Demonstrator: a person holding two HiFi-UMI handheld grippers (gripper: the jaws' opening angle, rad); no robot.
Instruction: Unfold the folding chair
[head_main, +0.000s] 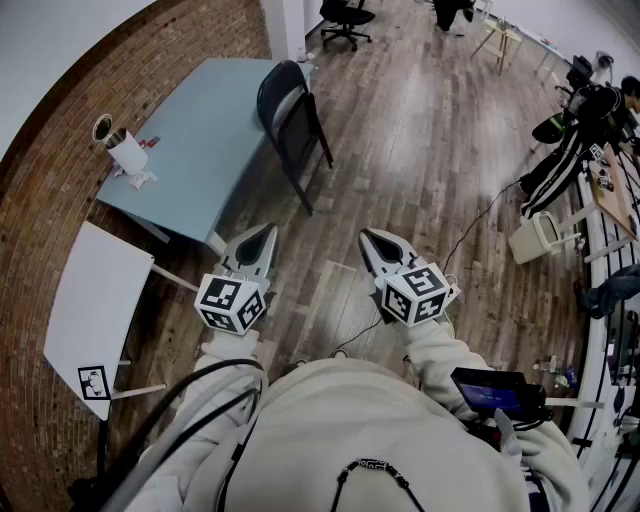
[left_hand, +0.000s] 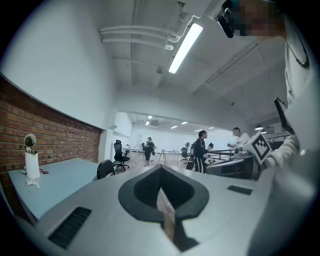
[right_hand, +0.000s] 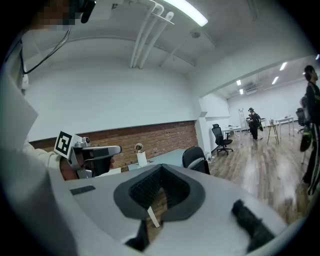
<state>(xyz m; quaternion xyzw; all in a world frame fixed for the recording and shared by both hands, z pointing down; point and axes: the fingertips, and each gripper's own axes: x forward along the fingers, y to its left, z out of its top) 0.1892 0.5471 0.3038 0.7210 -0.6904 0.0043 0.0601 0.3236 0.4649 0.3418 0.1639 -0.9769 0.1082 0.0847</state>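
Observation:
The black folding chair (head_main: 291, 118) stands folded on the wood floor, leaning against the long side of a blue-grey table (head_main: 195, 150). Its rounded back also shows in the left gripper view as the chair (left_hand: 105, 169) and in the right gripper view as the chair (right_hand: 195, 157). My left gripper (head_main: 262, 233) and right gripper (head_main: 369, 237) hang side by side in front of my chest, well short of the chair. Both are shut with nothing between the jaws, as seen on the left gripper (left_hand: 161, 169) and the right gripper (right_hand: 161, 170).
A white paper roll (head_main: 127, 152) stands on the table by the brick wall. A white panel (head_main: 95, 300) sits at my left. A black office chair (head_main: 346, 14) is far back. Bags (head_main: 562, 158) and a white crate (head_main: 540, 238) lie to the right. Several people (left_hand: 200, 150) stand far off.

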